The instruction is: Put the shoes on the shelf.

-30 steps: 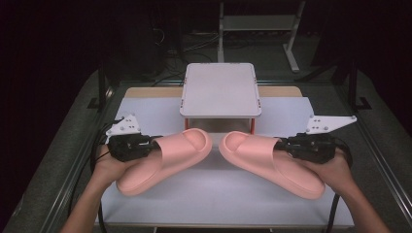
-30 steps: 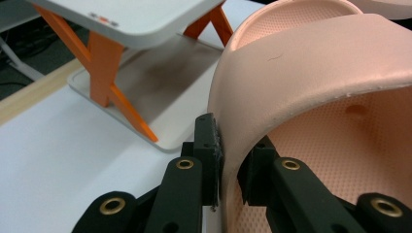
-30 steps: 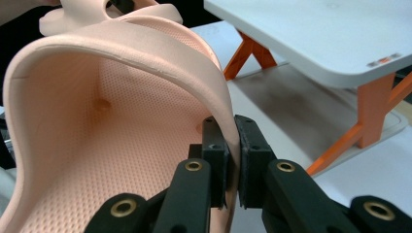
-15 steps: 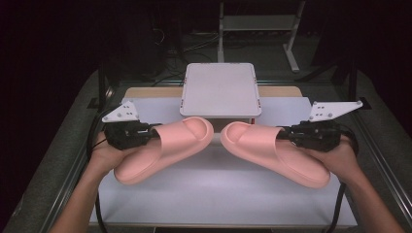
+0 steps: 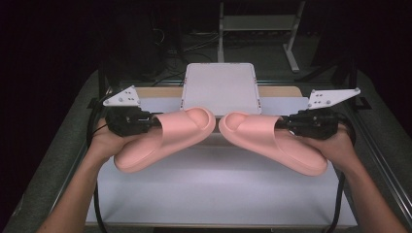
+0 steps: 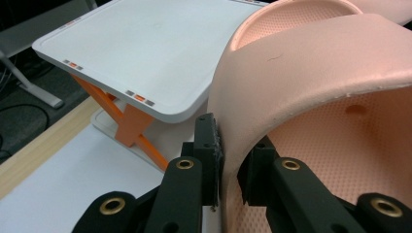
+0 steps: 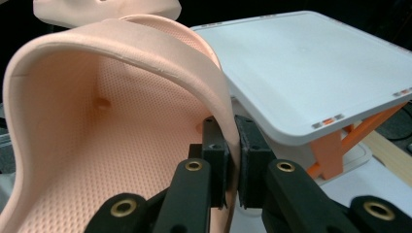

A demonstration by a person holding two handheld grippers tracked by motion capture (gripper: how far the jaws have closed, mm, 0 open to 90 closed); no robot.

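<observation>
Two pink slippers are up off the table, one in each gripper, so the pick-up part of the job looks finished. The left gripper (image 5: 154, 122) pinches the strap of the left slipper (image 5: 165, 138); in the left gripper view its two black pads (image 6: 210, 145) are squeezed on either side of the strap's edge. The right gripper (image 5: 283, 122) does the same with the right slipper (image 5: 272, 141), its pads (image 7: 248, 145) clamped on the thin wall of the strap. Both slippers hang in the air above the white table top (image 5: 218, 194), toes pointing toward each other and nearly meeting in the middle, just in front of the small white stand (image 5: 221, 87) with orange legs.

What remains, as I judge it, is the placing: nothing sits on the stand's flat top yet, and the pair seems headed there. From the high view I can't quite tell whether the toes already overlap the stand's near edge or only line up with it. Each slipper would have to travel forward a little, come down side by side, and then be let go.
</observation>
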